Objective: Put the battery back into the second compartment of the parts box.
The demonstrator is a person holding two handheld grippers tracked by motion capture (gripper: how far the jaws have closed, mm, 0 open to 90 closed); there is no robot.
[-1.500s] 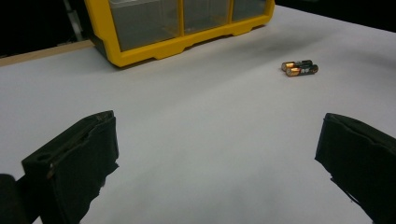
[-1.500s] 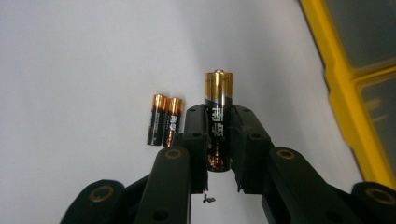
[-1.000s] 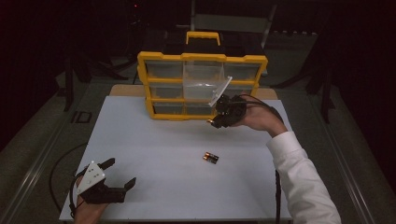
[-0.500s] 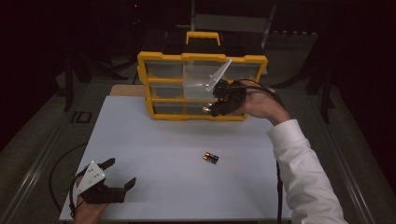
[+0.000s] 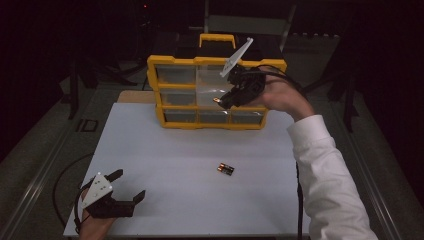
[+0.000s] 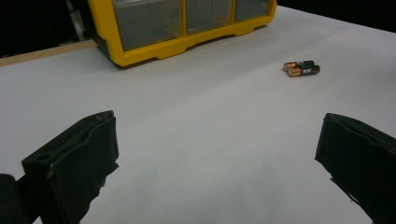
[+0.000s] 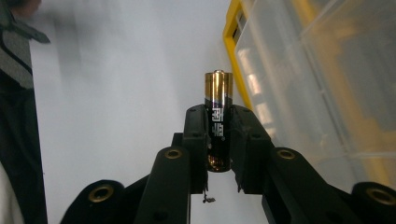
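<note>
My right gripper (image 5: 222, 102) is raised in front of the yellow drawer organizer (image 5: 215, 62), level with its middle row. It is shut on a black and gold battery (image 7: 217, 126), whose gold end pokes out past the fingertips (image 7: 195, 135). A clear drawer (image 7: 322, 88) stands pulled out just to the right of the battery. Two more batteries (image 5: 225, 169) lie side by side on the white table top (image 5: 170, 165). My left gripper (image 5: 129, 186) rests low at the near left corner, open, with nothing between its pads (image 6: 79, 154). The two batteries (image 6: 301, 68) lie far ahead of it.
The organizer (image 6: 182, 23) stands upright at the table's far edge, with a yellow carry handle (image 5: 217, 39) on top. A white sleeve (image 5: 325, 175) reaches in along the right side. A black cable (image 5: 299, 200) trails beside it. Dark floor surrounds the table.
My right gripper has risen with the battery from the bottom drawer row up to the middle row. The left gripper and the two loose batteries have stayed put.
</note>
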